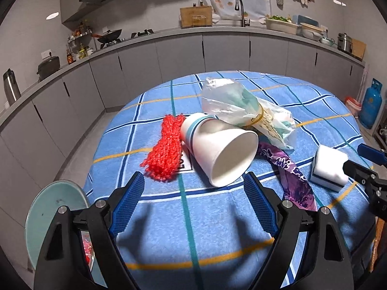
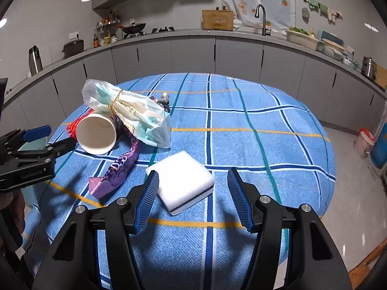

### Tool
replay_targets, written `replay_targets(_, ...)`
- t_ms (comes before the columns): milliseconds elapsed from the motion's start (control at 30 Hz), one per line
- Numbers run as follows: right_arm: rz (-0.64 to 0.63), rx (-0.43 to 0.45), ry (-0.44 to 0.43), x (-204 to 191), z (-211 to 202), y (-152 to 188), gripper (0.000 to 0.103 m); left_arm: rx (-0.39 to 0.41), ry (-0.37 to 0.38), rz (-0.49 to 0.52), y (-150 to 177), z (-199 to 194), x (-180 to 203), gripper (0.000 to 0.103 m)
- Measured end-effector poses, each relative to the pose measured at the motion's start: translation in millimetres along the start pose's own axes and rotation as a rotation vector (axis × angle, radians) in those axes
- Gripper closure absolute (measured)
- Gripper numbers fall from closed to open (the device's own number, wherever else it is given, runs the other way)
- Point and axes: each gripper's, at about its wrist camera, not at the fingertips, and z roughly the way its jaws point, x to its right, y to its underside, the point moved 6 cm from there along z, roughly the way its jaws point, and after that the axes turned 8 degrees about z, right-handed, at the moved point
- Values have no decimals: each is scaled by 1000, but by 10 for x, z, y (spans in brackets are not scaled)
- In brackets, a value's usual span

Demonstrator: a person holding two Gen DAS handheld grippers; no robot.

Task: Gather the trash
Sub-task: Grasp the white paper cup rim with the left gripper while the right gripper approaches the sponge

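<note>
Left wrist view: left gripper (image 1: 193, 193) jaws wide apart before a tipped paper cup (image 1: 219, 148).
Right gripper (image 2: 192, 198) jaws apart, seemingly just clear of the white sponge (image 2: 182, 181).

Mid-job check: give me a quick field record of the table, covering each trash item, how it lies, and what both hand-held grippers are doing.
surface: blue checked tablecloth
paper cup: on its side, mouth toward the camera
red mesh netting: beside the cup's base
plastic bag: tied with a rubber band, behind the cup
purple wrapper: flat, between cup and sponge
white sponge: flat
left hand-held gripper: open, just short of the cup, empty
right hand-held gripper: open, straddling the sponge, not gripping
</note>
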Motion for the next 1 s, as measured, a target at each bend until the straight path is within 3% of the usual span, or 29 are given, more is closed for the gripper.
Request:
replay_targets(333, -6, -42, -25, 15, 117, 30, 44, -29, 51, 14, -72, 196, 98, 51)
replay_targets(433, -15, -62, -34, -13, 177, 36, 44, -44, 66, 20, -68, 252, 124, 70)
replay_targets(500, -21, -70, -39, -29, 206, 34, 44, -54, 76, 25, -62, 285, 138, 90)
replay_targets(800, -1, -92, -80, -28, 187, 33, 43, -40, 83, 36, -31, 122, 135, 100)
replay_targets(1000, -16, -96, -80, -51, 190, 83, 40, -19, 83, 34, 15, -64, 113, 100)
